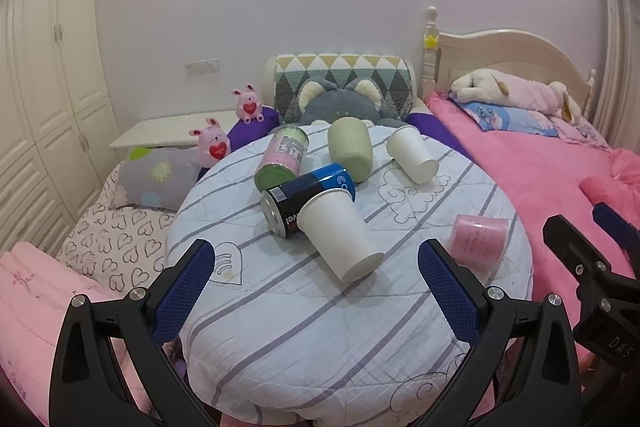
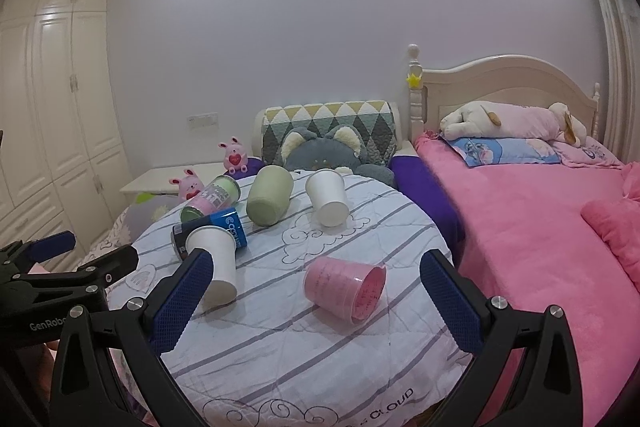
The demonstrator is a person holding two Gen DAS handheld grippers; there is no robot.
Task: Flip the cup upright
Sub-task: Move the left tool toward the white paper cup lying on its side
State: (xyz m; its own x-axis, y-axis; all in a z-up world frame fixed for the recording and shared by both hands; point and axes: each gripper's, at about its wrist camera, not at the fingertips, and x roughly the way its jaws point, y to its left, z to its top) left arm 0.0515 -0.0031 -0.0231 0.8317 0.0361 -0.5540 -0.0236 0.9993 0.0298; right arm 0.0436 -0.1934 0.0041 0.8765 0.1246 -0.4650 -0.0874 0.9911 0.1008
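Several cups lie on their sides on a round table (image 1: 304, 339) covered with a striped cloth. A white paper cup (image 1: 340, 235) lies nearest, against a blue can (image 1: 308, 199). A second white cup (image 1: 412, 155), a green cup (image 1: 351, 149), a pink-and-green cup (image 1: 282, 157) and a pink cup (image 1: 478, 241) lie around it. My left gripper (image 1: 316, 259) is open, just short of the near white cup. My right gripper (image 2: 316, 275) is open, with the pink cup (image 2: 344, 287) between its fingers' line of sight. The near white cup (image 2: 214, 267) lies by its left finger.
A pink bed (image 2: 540, 227) with plush toys stands to the right. A grey cat cushion (image 1: 340, 103) and patterned chair back stand behind the table. Pink pig toys (image 1: 214, 143) sit at the left, near a white nightstand (image 1: 168, 131). Wardrobes (image 1: 48, 87) line the left wall.
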